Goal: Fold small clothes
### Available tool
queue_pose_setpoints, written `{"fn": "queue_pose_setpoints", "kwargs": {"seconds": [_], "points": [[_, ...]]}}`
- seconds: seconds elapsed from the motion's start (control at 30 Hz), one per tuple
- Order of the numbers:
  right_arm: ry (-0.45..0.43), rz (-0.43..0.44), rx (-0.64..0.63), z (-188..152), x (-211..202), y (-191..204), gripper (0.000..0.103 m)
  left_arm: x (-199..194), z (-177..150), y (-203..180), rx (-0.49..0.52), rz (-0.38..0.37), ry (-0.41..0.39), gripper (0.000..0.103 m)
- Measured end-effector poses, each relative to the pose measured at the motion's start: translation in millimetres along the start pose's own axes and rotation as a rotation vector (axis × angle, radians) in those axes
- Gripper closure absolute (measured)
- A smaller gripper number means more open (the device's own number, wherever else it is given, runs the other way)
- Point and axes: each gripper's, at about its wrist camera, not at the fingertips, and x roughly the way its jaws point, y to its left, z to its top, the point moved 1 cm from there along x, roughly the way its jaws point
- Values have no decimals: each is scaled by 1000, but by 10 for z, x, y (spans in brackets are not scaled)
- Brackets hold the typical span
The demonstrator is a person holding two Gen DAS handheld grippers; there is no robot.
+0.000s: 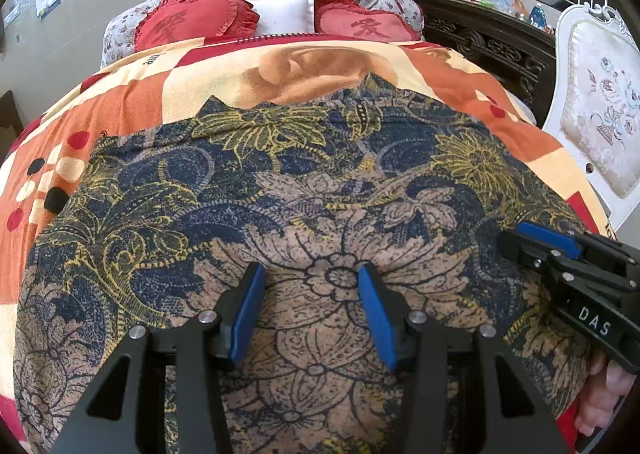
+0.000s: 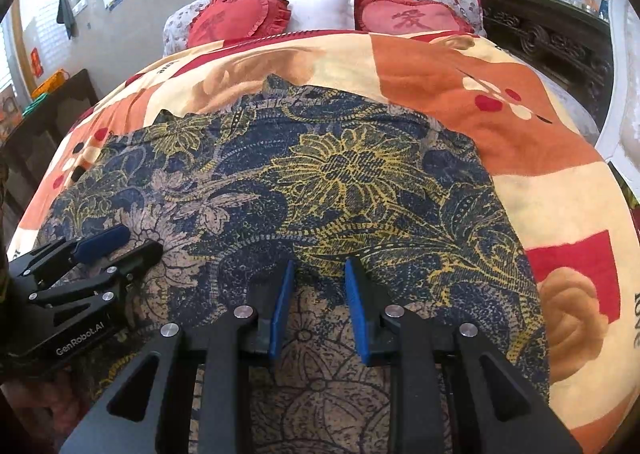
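Note:
A navy, yellow and tan floral garment (image 1: 320, 182) (image 2: 340, 182) lies spread flat on the bed's orange and cream quilt (image 1: 460, 74) (image 2: 440, 94). My left gripper (image 1: 311, 274) hovers over the garment's near middle, jaws apart, with only cloth below them. It also shows at the left of the right wrist view as the left gripper (image 2: 142, 240). My right gripper (image 2: 320, 266) stands open over the garment's near right part, with nothing between its blue pads (image 2: 282, 302). The left wrist view catches that right gripper (image 1: 510, 240) from the side, with a hand under it.
Two red heart cushions (image 1: 200, 20) (image 1: 364, 24) and a white pillow (image 1: 284, 12) lie at the bed's head. Dark carved wooden furniture (image 1: 492, 46) runs along the right. A white upholstered chair (image 1: 600, 106) stands at the right edge.

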Motion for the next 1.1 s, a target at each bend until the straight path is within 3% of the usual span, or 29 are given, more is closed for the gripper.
{"fn": "queue_pose_setpoints", "kwargs": {"seconds": [0.37, 0.5, 0.6, 0.73, 0.83, 0.87, 0.97, 1.1], "points": [[5, -6, -3, 0, 2, 11, 69, -2, 2, 2, 0, 0, -1, 52], [59, -39, -17, 74, -17, 54, 69, -1, 3, 5, 1, 2, -1, 51], [51, -75, -5, 106, -266, 100, 69, -9, 0, -1, 3, 5, -2, 51], [39, -30, -15, -156, -611, 221, 64, -10, 5, 1, 2, 6, -3, 51], [81, -51, -60, -514, -491, 234, 58, -8, 5, 3, 3, 7, -3, 51], [11, -48, -84, -585, -526, 241, 58, -8, 10, 5, 4, 8, -3, 51], [1, -75, -143, -612, -549, 317, 58, -40, 12, 6, 7, 5, 0, 51], [26, -67, -128, -479, -720, 302, 58, -392, -118, 144, -12, -14, -10, 48]]}}
